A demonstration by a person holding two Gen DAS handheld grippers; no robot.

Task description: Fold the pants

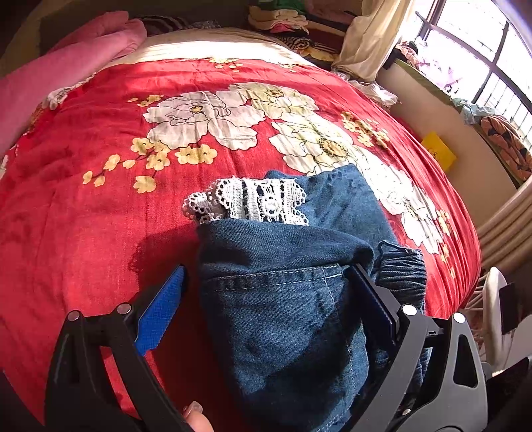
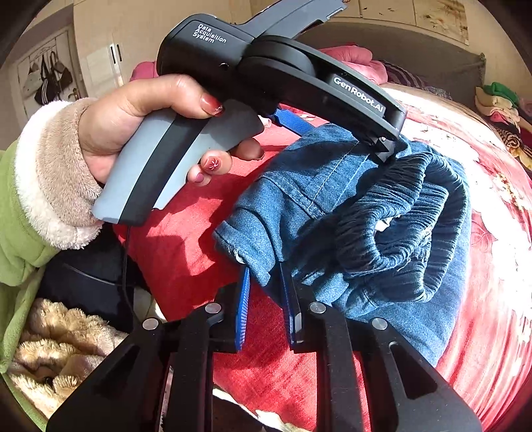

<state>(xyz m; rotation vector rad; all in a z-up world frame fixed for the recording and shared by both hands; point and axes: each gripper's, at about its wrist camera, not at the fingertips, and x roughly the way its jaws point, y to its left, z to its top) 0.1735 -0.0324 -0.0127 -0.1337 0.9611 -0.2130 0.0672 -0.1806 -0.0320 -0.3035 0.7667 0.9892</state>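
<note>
Blue denim pants [image 1: 286, 299] with white lace hems [image 1: 252, 201] lie folded in a bundle on the red flowered bedspread [image 1: 99, 199]. My left gripper [image 1: 266, 289] is open, its blue-padded fingers standing wide on either side of the bundle. In the right wrist view the pants [image 2: 349, 206] show their gathered elastic waistband [image 2: 399, 226]. My right gripper [image 2: 264, 299] is partly open, with a denim corner [image 2: 252, 256] hanging between its blue pads without being pinched. The left gripper body [image 2: 266, 66], held by a hand, sits over the pants.
A pink blanket [image 1: 66, 66] lies at the bed's far left. Stacked clothes [image 1: 282, 16] and a cream curtain [image 1: 372, 40] are beyond the bed. A window [image 1: 482, 50] and a wall are on the right. A fluffy beige blanket [image 2: 60, 349] is at the lower left.
</note>
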